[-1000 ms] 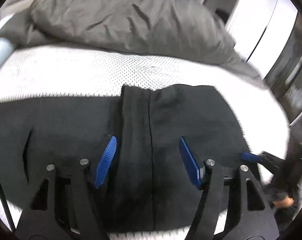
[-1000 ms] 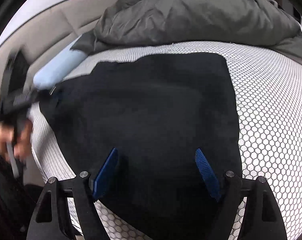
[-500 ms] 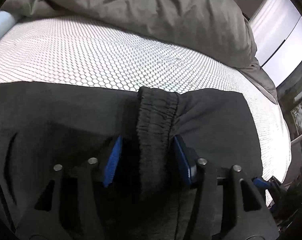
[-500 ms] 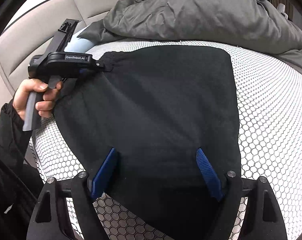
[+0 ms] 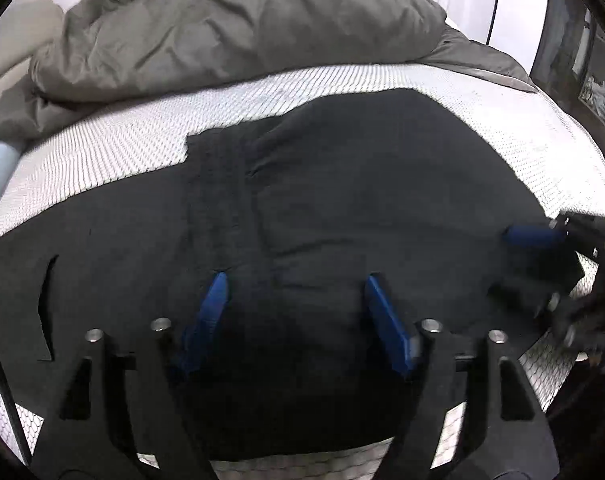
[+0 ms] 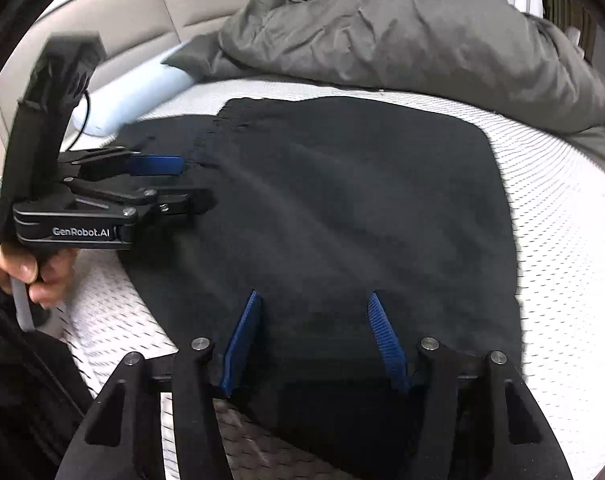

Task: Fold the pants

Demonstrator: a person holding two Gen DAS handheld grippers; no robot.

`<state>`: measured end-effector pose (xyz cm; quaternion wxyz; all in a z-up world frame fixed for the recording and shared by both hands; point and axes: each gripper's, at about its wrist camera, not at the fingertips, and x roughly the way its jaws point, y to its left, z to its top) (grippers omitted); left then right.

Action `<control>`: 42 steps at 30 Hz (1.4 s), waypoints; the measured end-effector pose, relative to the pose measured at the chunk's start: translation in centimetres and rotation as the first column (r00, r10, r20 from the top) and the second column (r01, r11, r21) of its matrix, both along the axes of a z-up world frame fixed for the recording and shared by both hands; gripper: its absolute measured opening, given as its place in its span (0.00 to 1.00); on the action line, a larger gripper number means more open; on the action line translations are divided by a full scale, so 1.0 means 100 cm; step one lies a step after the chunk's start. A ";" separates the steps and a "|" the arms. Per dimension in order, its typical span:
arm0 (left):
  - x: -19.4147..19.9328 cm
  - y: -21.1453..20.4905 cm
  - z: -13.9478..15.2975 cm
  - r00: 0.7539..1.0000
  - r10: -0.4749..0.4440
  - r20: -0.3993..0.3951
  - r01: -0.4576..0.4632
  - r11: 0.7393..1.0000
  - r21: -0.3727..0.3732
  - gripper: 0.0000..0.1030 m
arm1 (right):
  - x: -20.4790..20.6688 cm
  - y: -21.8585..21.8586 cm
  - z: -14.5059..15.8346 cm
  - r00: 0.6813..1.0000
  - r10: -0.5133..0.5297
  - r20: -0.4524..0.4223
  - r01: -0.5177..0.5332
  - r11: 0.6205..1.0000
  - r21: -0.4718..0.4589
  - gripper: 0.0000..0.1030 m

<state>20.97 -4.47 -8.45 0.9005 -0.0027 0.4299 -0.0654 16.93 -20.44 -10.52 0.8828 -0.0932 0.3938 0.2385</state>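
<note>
Black pants [image 5: 342,208] lie folded and flat on a white mesh-covered bed [image 5: 102,152]; they also show in the right wrist view [image 6: 362,208]. The waistband runs up the middle of the left wrist view. My left gripper [image 5: 294,284] is open over the fabric near the waistband, with nothing between its blue pads. It also shows at the left of the right wrist view [image 6: 182,180], hand-held, jaws apart. My right gripper [image 6: 312,300] is open over the near edge of the pants. It shows at the right edge of the left wrist view [image 5: 542,252].
A crumpled grey duvet [image 5: 242,28] fills the far side of the bed, also seen in the right wrist view [image 6: 402,32]. A light blue pillow [image 6: 138,88] lies at the far left by a beige headboard [image 6: 122,12]. Dark furniture [image 5: 574,40] stands at right.
My left gripper had closed in around the waistband half a second ago; now its jaws are wide apart and it has pulled back. The pants lie flatter. My right gripper has stayed open.
</note>
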 end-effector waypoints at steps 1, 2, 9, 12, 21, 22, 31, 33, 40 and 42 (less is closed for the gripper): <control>0.001 0.007 -0.001 1.000 0.009 -0.013 -0.009 0.999 -0.038 0.80 | 0.002 -0.009 0.000 1.000 -0.029 0.004 0.029 1.000 -0.011 0.57; 0.000 0.013 -0.001 1.000 0.014 -0.027 -0.016 0.997 -0.077 0.80 | 0.002 -0.018 0.000 0.998 -0.057 0.006 0.057 0.998 -0.010 0.57; -0.011 0.032 0.023 0.996 0.068 0.060 -0.063 0.995 -0.078 0.80 | 0.004 -0.042 0.024 0.996 -0.086 0.037 0.081 0.989 0.120 0.64; 0.002 0.048 0.033 0.987 0.129 0.091 -0.119 0.987 -0.110 0.76 | 0.012 -0.037 0.035 0.993 -0.102 0.063 0.094 0.988 0.123 0.66; 0.078 0.054 0.045 0.989 0.128 0.081 -0.109 0.974 -0.200 0.20 | 0.079 0.009 0.041 0.997 -0.072 -0.014 0.073 0.994 0.076 0.62; 0.084 0.051 0.041 0.991 0.116 0.062 -0.102 0.975 -0.199 0.18 | 0.087 0.013 0.042 0.998 -0.064 -0.021 0.065 0.994 0.083 0.62; 0.109 0.063 -0.006 0.994 0.100 -0.049 -0.110 0.960 -0.259 0.09 | 0.155 0.038 0.011 0.990 -0.103 -0.094 0.103 0.995 -0.005 0.29; 0.110 0.067 -0.008 0.995 0.087 -0.044 -0.096 0.958 -0.271 0.09 | 0.160 0.024 0.013 0.986 -0.147 -0.079 0.146 0.989 -0.018 0.28; 0.095 0.059 0.005 0.994 0.113 -0.015 -0.113 0.970 -0.213 0.09 | 0.147 -0.026 0.036 0.960 -0.279 -0.026 0.280 0.959 0.047 0.38; 0.076 0.051 0.022 0.994 0.105 0.032 -0.097 0.977 -0.192 0.09 | 0.121 -0.015 0.046 0.976 -0.216 -0.007 0.216 0.974 0.076 0.49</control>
